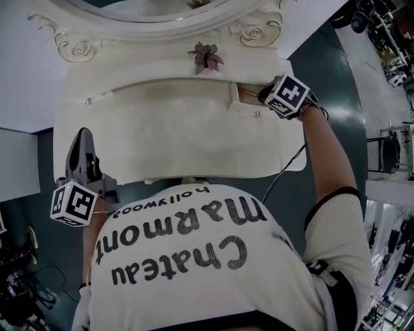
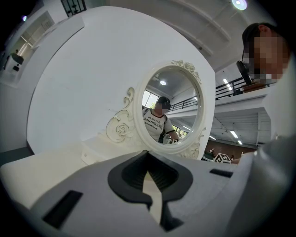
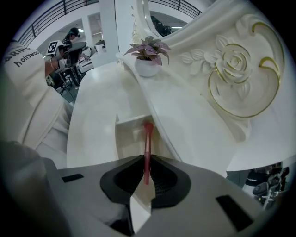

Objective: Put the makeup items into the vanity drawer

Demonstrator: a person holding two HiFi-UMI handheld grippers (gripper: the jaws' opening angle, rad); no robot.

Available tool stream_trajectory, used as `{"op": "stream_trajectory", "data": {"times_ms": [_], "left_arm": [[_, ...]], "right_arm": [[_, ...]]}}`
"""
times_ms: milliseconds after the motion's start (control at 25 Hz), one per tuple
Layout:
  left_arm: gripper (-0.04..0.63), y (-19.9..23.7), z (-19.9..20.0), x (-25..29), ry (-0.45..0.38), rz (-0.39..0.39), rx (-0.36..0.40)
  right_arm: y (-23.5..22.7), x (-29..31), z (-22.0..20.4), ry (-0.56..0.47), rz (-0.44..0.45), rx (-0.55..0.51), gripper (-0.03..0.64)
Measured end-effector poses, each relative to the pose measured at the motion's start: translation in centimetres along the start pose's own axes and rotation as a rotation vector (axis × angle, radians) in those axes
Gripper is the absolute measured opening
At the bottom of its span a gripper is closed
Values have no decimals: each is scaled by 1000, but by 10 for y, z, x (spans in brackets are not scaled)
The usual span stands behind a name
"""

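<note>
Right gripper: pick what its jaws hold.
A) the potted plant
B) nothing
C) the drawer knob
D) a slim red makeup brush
D: the right gripper view shows the right gripper shut on a slim red makeup brush whose tip points into the open drawer.

Wall: plain white, curved panel behind the mirror.
Floor: dark grey-teal.
Furniture: cream vanity worktop; oval mirror in a carved frame with rose and gilt scrolls.
Ornament: pink-leaved potted plant, white pot, at the worktop's back.
Light: round ceiling lamp; strip lights.
Beyond: black railing.
</note>
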State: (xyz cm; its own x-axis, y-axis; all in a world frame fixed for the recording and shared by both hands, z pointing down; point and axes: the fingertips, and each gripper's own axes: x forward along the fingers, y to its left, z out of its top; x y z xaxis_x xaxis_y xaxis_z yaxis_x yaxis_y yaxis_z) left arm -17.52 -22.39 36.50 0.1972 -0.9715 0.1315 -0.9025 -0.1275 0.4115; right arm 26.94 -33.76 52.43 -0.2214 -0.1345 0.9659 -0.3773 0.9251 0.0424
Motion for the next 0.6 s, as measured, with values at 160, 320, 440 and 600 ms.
{"op": "stream_trajectory", "data": {"times_ms": [160, 320, 440, 600], "left_arm": [[8, 0, 1, 1, -3, 0, -1], [8, -1, 1, 1, -2, 4, -2], [8, -1, 3, 1, -2, 5, 3], [8, 1, 3, 1, -6, 9, 1]], "right_arm": [[-5, 5, 0, -12, -17, 30, 58], [-5, 7, 0, -18, 5, 46, 58], [-5, 8, -1, -16, 12, 62, 58], [-8, 7, -7, 3, 6, 59, 58]]}}
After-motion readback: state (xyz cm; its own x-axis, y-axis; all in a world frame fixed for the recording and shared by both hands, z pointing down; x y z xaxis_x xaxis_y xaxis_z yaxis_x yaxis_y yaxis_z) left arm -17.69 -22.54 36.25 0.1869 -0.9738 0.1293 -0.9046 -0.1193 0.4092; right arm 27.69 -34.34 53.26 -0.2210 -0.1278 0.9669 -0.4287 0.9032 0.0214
